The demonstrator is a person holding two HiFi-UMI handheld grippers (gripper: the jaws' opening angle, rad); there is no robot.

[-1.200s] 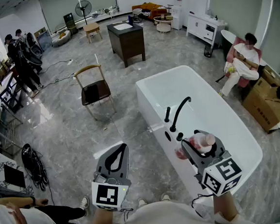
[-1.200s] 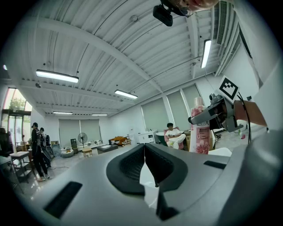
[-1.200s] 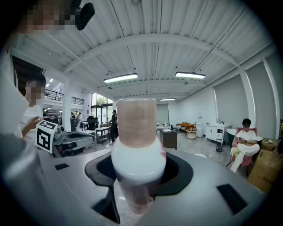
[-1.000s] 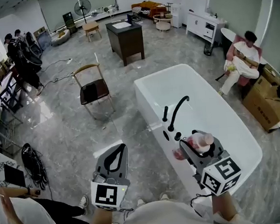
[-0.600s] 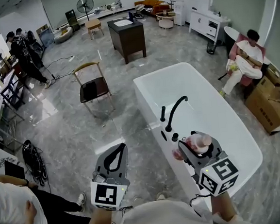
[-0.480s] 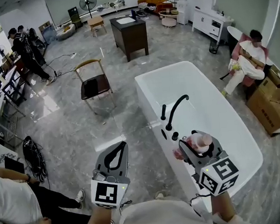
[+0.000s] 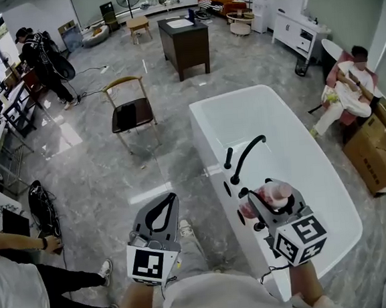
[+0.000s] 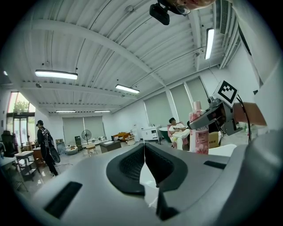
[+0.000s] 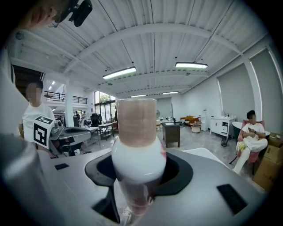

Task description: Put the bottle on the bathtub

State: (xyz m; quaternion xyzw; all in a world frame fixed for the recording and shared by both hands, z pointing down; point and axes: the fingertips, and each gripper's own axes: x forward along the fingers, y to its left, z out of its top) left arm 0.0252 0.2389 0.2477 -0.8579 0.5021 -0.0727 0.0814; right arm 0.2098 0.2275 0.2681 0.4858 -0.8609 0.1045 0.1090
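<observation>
The right gripper's [image 9: 139, 178] fingers are clamped on the lower body of the bottle [image 9: 138, 152]. It stands upright between them, its long axis running straight up out of the jaws and its tan cap on top.

In the head view the bottle [image 7: 274, 194] and the right gripper [image 7: 271, 207] sit over the near edge of the bathtub [image 7: 203, 137]. The dark faucet [image 7: 245, 156] and its knobs are just beyond the fingertips. The rim seems to lie directly below the fingers, but the gripper hides the bottle's base, so I cannot tell whether it rests on the ledge or hangs just above it.

The left gripper [image 8: 144, 164] has its fingers pressed together with nothing between them. From the head view it [image 7: 165, 207] is over the floor, off to the side of the tub and well apart from the rim.

The right hand is clearly the nearer one, and the move probably calls for lowering the bottle straight down along its own axis.
</observation>
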